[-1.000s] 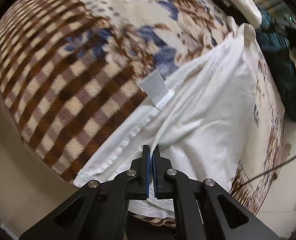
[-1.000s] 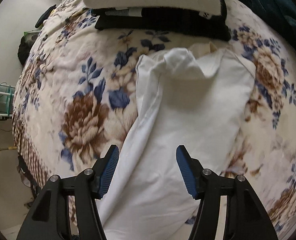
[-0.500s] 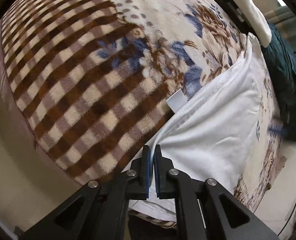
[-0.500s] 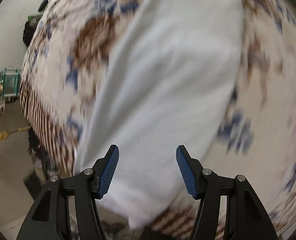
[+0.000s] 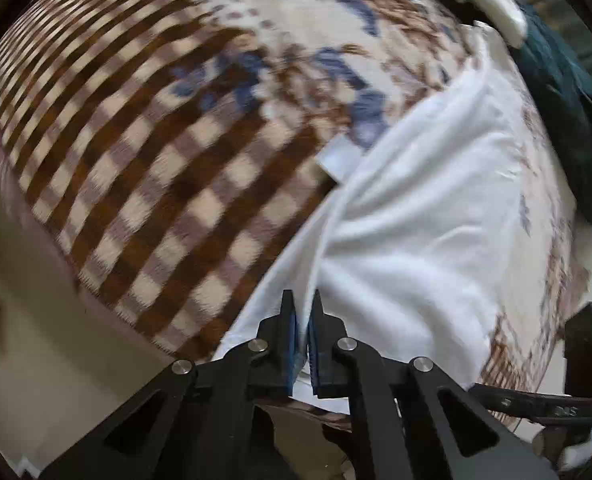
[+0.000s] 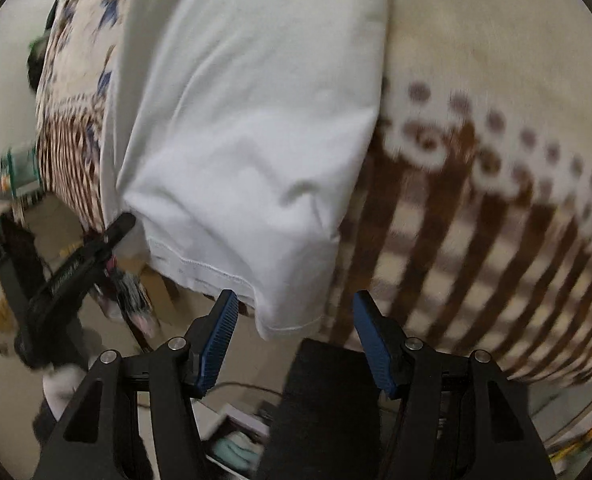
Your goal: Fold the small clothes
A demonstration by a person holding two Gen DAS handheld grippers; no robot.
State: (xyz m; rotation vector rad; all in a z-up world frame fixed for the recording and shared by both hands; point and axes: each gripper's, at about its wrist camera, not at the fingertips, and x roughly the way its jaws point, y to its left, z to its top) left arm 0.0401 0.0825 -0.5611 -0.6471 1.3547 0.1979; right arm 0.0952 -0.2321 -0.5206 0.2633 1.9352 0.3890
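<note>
A white garment (image 5: 416, 216) lies lengthwise on a bed covered by a floral and brown-check blanket (image 5: 144, 152). Its hem hangs over the bed's near edge. My left gripper (image 5: 303, 312) is shut on the hem's left corner, with white cloth between the pads. In the right wrist view the garment (image 6: 248, 120) shows its stitched hem at the bottom. My right gripper (image 6: 294, 320) is open, its pads on either side of the hem's right corner without touching it. The left gripper also shows in the right wrist view (image 6: 114, 230), holding the other corner.
A folded white and black stack (image 5: 492, 0) and a dark teal blanket (image 5: 568, 112) lie at the far end of the bed. The floor below the bed edge holds boxes and clutter (image 6: 232, 440). The right gripper's body (image 5: 588, 344) is at the lower right.
My right gripper has swept down the garment from its middle to the hem at the bed's edge, staying open. My left gripper stayed shut on the hem corner and shifted slightly.
</note>
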